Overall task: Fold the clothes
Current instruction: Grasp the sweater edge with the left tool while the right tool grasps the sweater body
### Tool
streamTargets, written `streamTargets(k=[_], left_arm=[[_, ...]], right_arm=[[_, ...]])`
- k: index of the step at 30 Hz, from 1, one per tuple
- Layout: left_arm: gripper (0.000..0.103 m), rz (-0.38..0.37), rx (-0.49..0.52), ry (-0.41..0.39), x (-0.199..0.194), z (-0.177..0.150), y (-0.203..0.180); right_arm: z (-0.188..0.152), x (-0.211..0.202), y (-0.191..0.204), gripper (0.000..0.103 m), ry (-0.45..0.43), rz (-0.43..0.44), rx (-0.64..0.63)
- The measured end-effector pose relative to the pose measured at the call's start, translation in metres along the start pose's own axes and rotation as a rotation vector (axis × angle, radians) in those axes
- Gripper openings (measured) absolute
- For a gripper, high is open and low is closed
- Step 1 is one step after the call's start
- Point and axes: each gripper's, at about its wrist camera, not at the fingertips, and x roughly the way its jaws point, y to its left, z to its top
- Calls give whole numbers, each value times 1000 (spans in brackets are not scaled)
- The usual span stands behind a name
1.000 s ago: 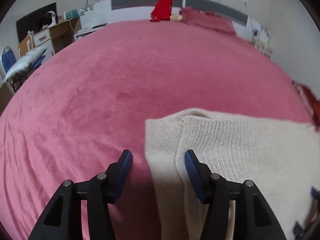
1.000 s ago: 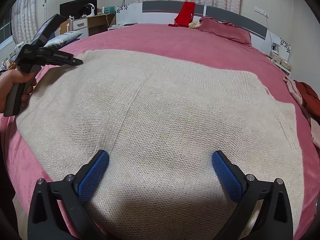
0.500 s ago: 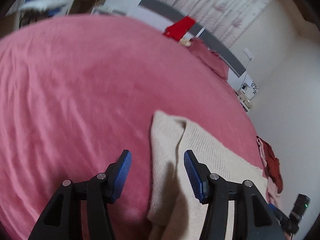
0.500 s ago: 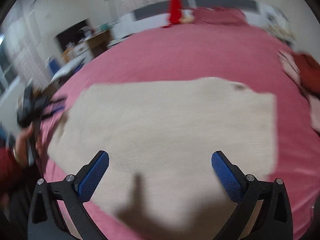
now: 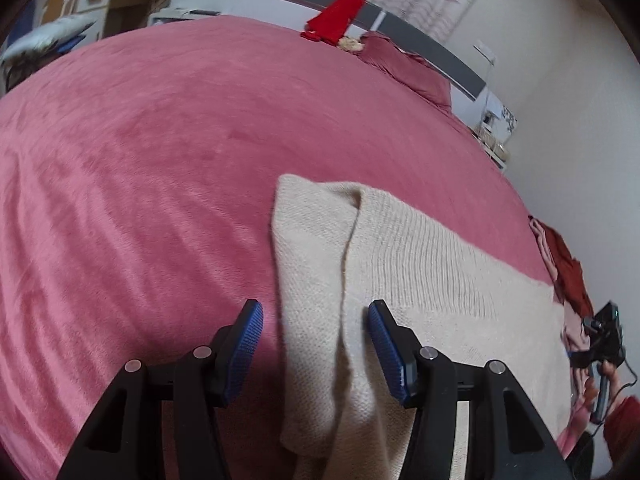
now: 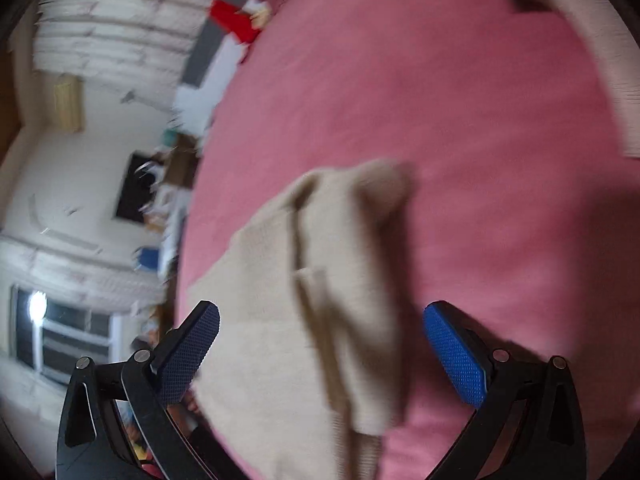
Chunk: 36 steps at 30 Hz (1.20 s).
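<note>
Left wrist view: left gripper (image 5: pixel 314 344), spread, straddles the sweater (image 5: pixel 400 280) edge at lower centre on the bed (image 5: pixel 160 160), poised to pinch; right gripper (image 6: pixel 320 350) likewise spread over its other corner.

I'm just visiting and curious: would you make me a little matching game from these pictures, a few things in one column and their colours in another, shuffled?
Things:
1. knitted sweater
2. bed cover
3. gripper pads
4. cloth hung on the headboard

Colours:
A. blue
B. bright red
C. cream
D. pink

Right pairs: 1-C, 2-D, 3-A, 4-B.
</note>
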Motion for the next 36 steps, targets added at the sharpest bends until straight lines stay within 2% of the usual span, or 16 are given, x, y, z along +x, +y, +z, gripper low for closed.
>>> streamTargets(k=[1,2,3,4,5,9,17,19,20,23,24,25,29,33,34,36], left_arm=[[56,-4,-2,2,0,1,1],[56,-10,-10,3,0,2,3],[56,-18,-20,3,0,3,5],[56,-27,-31,2,-1,2,7],[56,-36,-44,1,-1,2,9],[56,-47,-64,-3,-4,3,11],[56,60,-8,-82,-25,6,8],[56,55,-10,-87,-27,9,11],[56,31,-19,-80,-27,11,14],[56,-219,-102,7,-9,20,25],[56,-286,-125,46,1,22,27],[56,-314,-129,87,9,21,27],[56,-276,-68,110,15,24,23],[56,-63,18,62,-3,24,21],[56,-28,33,55,-5,24,20],[56,-30,29,73,-2,23,23]], right_arm=[[-1,8,3,102,24,-7,-16],[-2,15,6,95,48,-13,-32],[-3,23,9,72,72,-20,-47],[-6,30,11,59,99,-40,-55],[-9,37,12,39,128,-64,-60],[-12,47,19,34,151,-112,-119],[1,45,15,27,91,-127,-107],[1,46,19,27,90,-130,-105],[2,45,20,27,90,-131,-105],[3,45,23,27,93,-123,-104],[4,46,23,27,93,-116,-100],[4,46,22,27,93,-110,-96],[3,48,23,27,85,-104,-99],[3,46,21,27,82,-92,-97],[3,45,21,27,82,-91,-97],[3,45,20,27,82,-89,-97]])
